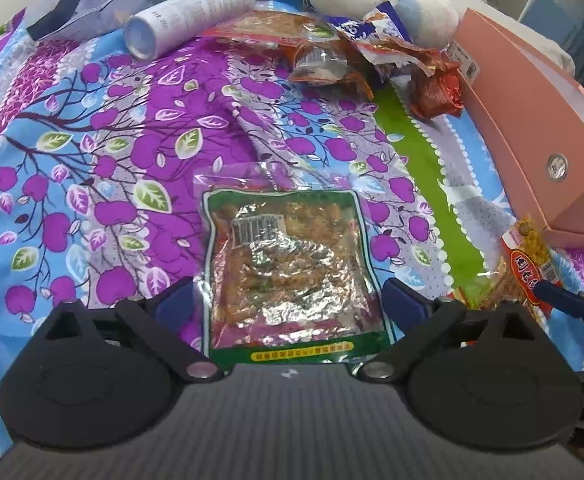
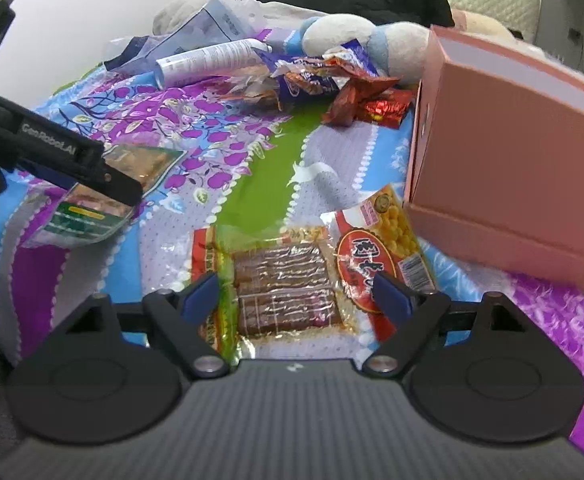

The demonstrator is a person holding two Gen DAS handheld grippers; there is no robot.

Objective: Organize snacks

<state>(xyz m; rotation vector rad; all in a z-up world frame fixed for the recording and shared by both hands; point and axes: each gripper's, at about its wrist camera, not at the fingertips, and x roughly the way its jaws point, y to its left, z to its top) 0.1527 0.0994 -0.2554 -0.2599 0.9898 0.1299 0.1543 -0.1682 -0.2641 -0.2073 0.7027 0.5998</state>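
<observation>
Lying flat on the floral bedspread (image 1: 104,152), green-edged packet (image 1: 288,268) between wide-open left gripper (image 1: 288,300), brown-bar packet (image 2: 284,288) between wide-open right gripper (image 2: 295,292), neither gripped, pink box (image 2: 511,168) just right.

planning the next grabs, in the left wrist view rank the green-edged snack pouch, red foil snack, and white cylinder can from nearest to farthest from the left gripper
1. green-edged snack pouch, lying flat between the open left gripper fingers.
2. red foil snack, farther back on the right, beside the pink box.
3. white cylinder can, lying on its side, far back left.
</observation>
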